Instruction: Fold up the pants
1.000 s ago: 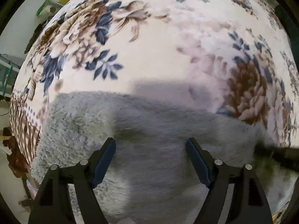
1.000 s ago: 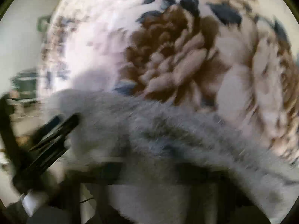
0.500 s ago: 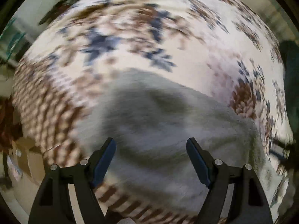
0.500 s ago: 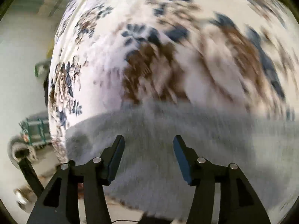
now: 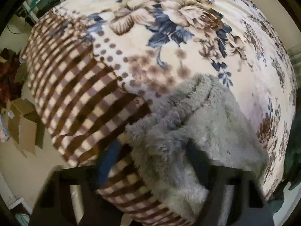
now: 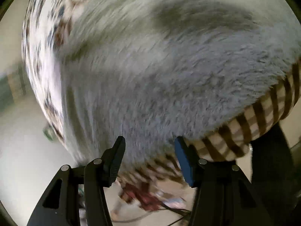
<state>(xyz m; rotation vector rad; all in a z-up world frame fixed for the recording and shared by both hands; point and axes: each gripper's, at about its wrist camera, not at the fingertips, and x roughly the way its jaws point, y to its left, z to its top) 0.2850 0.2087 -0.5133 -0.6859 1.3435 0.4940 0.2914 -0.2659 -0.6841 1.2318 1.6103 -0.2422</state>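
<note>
The grey fleece pants (image 5: 212, 124) lie on a bed under a flowered blanket (image 5: 169, 43), bunched at the blanket's checked border close to the bed's edge, likely so that both hands can reach them without leaning over the mattress. The left gripper (image 5: 152, 162) points steeply down onto a bunched end of the pants; its fingers have just been closing, and a thick tuft of fleece sits between them, pinched as far as the blurred view shows, which suggests this end is being gathered to carry over for a fold. The right gripper (image 6: 149, 156) hovers above the pants' near edge with its fingers about half open and holding nothing; they have opened within the last second, and the fleece lies beyond the tips, not between them. It seems placed to take a 2nd hold so the cloth stays level when lifted. I count 1 pair of pants, 1 blanket, 2 grippers and at least 1 cardboard box (image 5: 24, 120) on the floor.
</note>
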